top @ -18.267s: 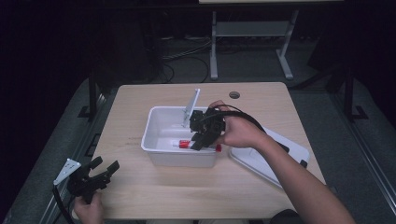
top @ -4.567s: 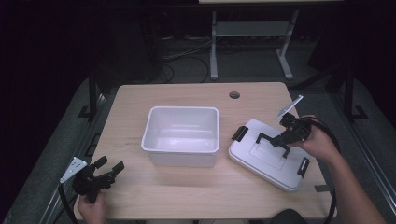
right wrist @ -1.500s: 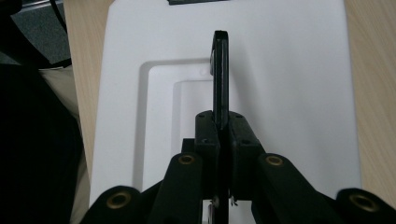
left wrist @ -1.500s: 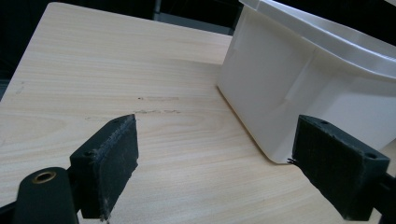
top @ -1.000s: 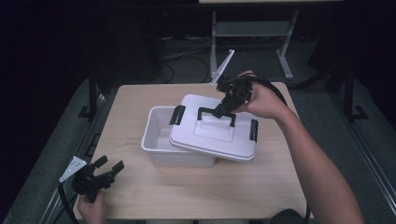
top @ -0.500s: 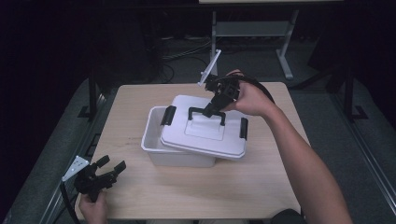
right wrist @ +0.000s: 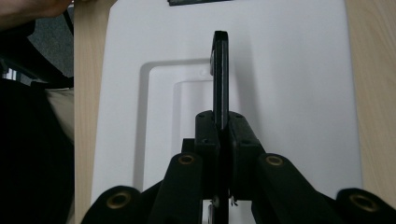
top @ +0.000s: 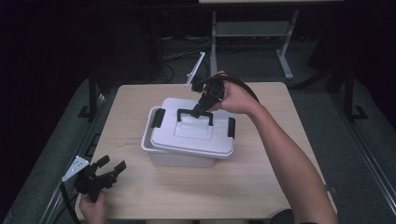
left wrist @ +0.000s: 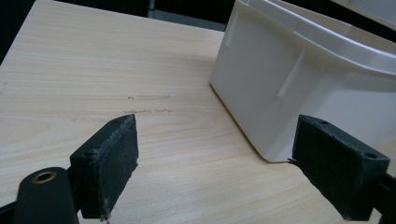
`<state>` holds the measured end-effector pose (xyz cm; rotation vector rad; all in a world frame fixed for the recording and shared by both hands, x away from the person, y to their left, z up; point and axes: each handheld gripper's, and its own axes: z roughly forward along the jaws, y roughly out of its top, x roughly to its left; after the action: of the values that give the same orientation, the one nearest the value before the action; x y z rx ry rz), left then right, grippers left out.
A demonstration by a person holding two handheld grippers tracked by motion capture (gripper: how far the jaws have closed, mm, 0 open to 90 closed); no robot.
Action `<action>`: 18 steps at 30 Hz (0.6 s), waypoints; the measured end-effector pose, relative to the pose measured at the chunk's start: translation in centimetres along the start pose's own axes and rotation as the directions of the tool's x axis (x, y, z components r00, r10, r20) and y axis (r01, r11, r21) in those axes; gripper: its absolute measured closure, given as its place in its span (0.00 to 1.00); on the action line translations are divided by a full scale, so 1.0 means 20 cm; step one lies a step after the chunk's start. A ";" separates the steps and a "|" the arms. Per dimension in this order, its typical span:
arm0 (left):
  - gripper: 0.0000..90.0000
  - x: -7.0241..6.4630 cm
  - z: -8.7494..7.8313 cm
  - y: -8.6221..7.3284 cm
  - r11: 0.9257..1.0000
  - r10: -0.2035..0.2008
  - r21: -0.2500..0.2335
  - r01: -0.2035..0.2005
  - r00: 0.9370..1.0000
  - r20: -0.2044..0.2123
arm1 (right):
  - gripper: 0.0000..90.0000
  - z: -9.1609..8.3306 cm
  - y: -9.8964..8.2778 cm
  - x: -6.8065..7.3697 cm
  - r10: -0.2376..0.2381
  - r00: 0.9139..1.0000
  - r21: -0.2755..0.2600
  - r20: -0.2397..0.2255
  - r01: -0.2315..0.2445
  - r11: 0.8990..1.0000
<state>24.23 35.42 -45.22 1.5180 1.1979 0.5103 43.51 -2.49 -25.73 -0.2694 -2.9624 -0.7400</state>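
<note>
A white plastic bin [top: 161, 154] stands in the middle of the wooden table [top: 261, 182]. Over it lies a white lid [top: 196, 135] with black side latches and a black handle [top: 195, 113], set a little askew toward the right. My right gripper [top: 201, 106] is shut on that handle from above; in the right gripper view its jaws clamp the thin black handle [right wrist: 220, 79] over the lid [right wrist: 289, 84]. My left gripper [top: 109, 169] rests open at the table's front left corner, its pads [left wrist: 114, 161] wide apart, facing the bin's wall [left wrist: 280, 88].
A dark floor and a grey metal stand [top: 252, 32] lie beyond the table's far edge. The person's right forearm [top: 285, 154] crosses the right half of the table. Bare wood [left wrist: 116, 84] lies between the left gripper and the bin.
The right gripper has carried the lid leftward and down over the bin, from hanging tilted at the bin's right to lying on its rim. The left gripper has stayed put.
</note>
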 end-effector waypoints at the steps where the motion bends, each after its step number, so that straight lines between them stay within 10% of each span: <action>1: 0.15 0.00 0.00 0.00 1.000 -0.003 0.000 0.003 1.000 -0.001 | 0.93 0.00 0.00 0.00 0.000 1.000 0.000 0.000 0.000 1.000; 18: 0.15 0.01 -0.01 0.00 1.000 -0.006 -0.012 0.006 1.000 -0.005 | 0.93 0.11 0.14 -0.05 -0.037 0.998 0.005 -0.043 0.037 0.999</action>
<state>24.10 35.71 -45.18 1.5034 1.2015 0.5164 44.99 0.91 -26.45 -0.1964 -2.9363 -0.7313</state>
